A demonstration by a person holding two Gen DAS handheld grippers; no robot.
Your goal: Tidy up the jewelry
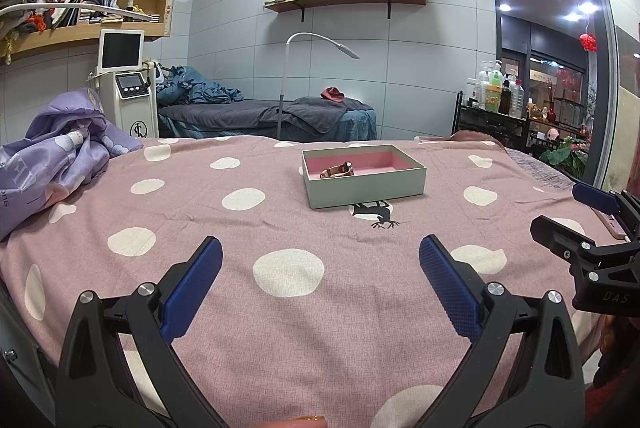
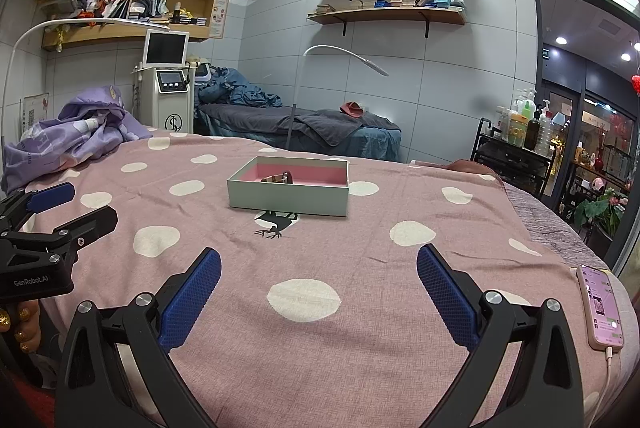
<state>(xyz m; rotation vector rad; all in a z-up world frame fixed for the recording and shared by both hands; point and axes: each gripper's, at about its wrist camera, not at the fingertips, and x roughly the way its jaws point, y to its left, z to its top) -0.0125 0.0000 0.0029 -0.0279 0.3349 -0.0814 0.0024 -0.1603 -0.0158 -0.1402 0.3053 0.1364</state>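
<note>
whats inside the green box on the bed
A brown-strapped watch lies on the pink lining of the green box, toward its left end. The near wall hides part of the floor in the right wrist view.

Between the left tongs [image 1: 320, 284] and the open box [image 1: 363, 175] the bed's spotted cover [image 1: 240, 248] lies flat and bare, and the same holds ahead of the right tongs [image 2: 319, 286]. The box stands alone mid-bed, with room on every side and its top open. A crumpled purple quilt [image 1: 60, 156] crowds the far left edge, and a phone [image 2: 601, 308] with its cable lies along the right edge.
</note>
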